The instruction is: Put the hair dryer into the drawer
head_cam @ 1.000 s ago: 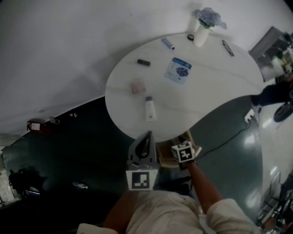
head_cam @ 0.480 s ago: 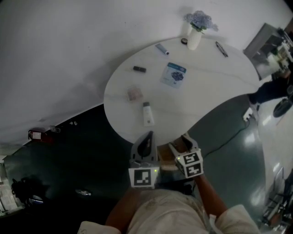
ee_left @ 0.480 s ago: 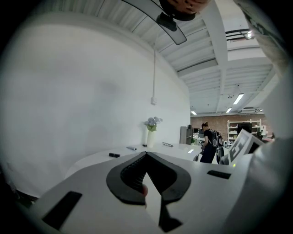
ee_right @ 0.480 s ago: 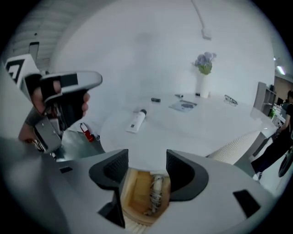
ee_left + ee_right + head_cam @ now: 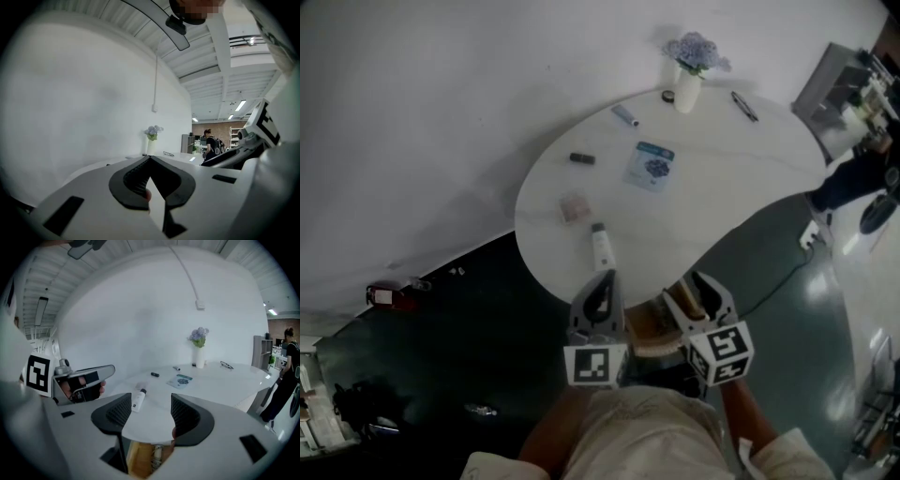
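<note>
White rounded surface [image 5: 722, 187] against white wall [image 5: 441, 112], dark floor [image 5: 469, 328]. Hair dryer [image 5: 156, 455] lies in the open drawer [image 5: 649, 323] below the near edge. Left tool [image 5: 602, 281]: jaws together. Right tool [image 5: 150, 413]: jaws apart, empty.

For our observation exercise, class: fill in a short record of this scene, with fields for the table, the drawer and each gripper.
table: white; vase of flowers, booklet and white tube on it
drawer: open, below the table's near edge; contents unclear
left gripper: jaws together, nothing between them
right gripper: jaws apart, nothing between them
</note>
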A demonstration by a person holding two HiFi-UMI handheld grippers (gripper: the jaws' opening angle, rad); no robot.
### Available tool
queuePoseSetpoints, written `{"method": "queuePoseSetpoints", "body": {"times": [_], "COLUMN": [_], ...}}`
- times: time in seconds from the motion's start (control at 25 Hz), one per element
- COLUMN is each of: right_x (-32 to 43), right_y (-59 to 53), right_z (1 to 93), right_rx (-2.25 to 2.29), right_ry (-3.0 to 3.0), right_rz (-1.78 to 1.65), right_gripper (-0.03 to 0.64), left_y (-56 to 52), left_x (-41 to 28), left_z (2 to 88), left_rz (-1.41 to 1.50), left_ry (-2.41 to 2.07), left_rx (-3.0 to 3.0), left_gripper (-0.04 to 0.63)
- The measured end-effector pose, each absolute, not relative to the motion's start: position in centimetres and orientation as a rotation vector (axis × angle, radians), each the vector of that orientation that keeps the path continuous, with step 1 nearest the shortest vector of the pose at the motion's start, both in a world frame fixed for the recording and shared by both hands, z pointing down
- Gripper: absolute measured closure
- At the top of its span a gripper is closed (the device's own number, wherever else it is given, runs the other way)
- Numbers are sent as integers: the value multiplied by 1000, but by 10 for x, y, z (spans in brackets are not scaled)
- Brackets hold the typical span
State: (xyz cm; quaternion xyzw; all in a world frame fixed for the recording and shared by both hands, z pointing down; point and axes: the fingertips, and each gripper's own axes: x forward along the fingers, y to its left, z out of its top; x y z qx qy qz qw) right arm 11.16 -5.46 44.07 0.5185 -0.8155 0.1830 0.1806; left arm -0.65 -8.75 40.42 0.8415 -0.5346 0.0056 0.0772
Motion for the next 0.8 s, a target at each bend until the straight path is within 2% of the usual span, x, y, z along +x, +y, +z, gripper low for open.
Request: {"method": "queuePoseSetpoints", "body": {"times": [0.52, 0.72, 0.8], "right_x": [126, 135, 138], "right_y": [-52, -53, -56], "right_z": [335, 312, 310], "right_rx": [1684, 1773, 1791], "right_ry": [-2456, -2449, -2428], "right_rz": [100, 14, -14], "right_gripper": [365, 494, 519], "left_y": [-89, -86, -84], "left_x": [-2, -7, -9], "left_z": [368, 356, 353], "left_rz": [-43, -38, -32], "left_ry": [-1606, -1625, -1627], "left_rx": [2543, 2561, 2560], "left_gripper": [600, 600, 600]}}
